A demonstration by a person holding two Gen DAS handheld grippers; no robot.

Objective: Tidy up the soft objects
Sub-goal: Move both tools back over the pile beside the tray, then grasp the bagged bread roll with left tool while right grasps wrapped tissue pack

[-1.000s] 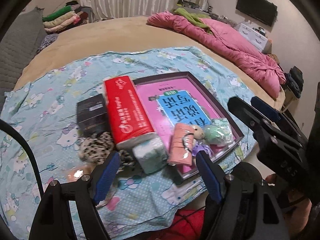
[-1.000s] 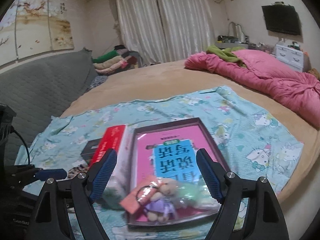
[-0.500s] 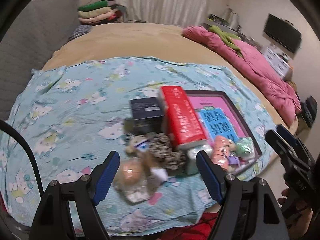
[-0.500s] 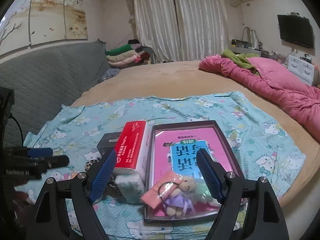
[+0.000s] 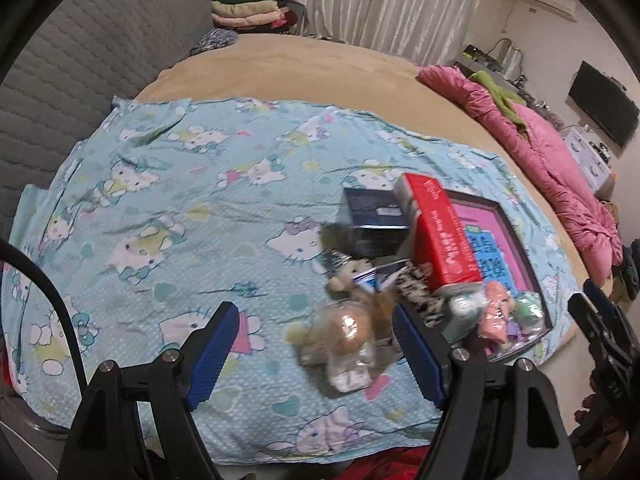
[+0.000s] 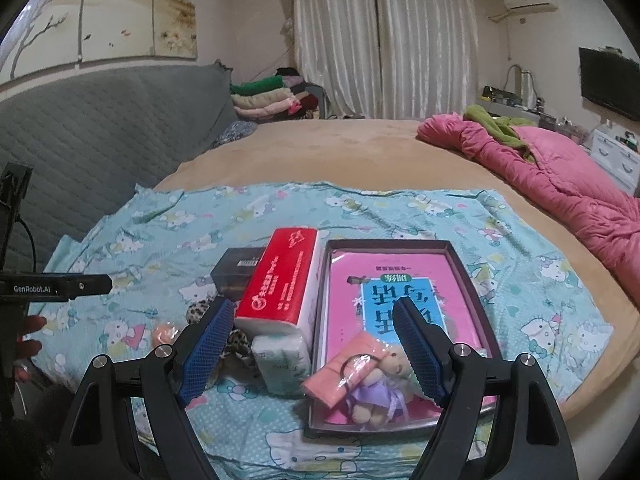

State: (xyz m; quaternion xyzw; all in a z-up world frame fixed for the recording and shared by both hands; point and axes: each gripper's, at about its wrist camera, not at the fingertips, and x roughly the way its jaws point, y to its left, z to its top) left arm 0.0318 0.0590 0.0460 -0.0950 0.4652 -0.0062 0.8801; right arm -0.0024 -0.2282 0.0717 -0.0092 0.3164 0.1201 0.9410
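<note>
Right now, a big round bed with a tan cover [image 6: 328, 148] is taking up most of the room, and a light blue sheet with cartoon cats [image 5: 168, 216] is lying flat across its near side, likely so the small things have a clean place to sit. On the sheet, a flat dark-edged box lid holding a pink book [image 6: 400, 288] is lying open like a tray, maybe waiting to be filled. A long red pack of tissues [image 6: 280, 284] is lying right beside it, with a small black box [image 6: 236, 272] just on its far side. A small pale green tissue pack [image 6: 284, 356] is sitting at the red pack's near end.

The soft things are crowding together at the near edge. A little bear in a purple dress [image 6: 378, 392] and a pink folded cloth [image 6: 340, 372] are resting in the tray. A spotted leopard-print soft piece [image 5: 416, 292] and a blurry clear-wrapped plush toy [image 5: 348, 336] are lying on the sheet, not yet sorted.

The left gripper [image 5: 316, 352] is hanging over the sheet with its blue fingers spread wide, holding nothing. The right gripper [image 6: 312, 352] is pointing at the tray, fingers also wide apart and holding nothing.
</note>
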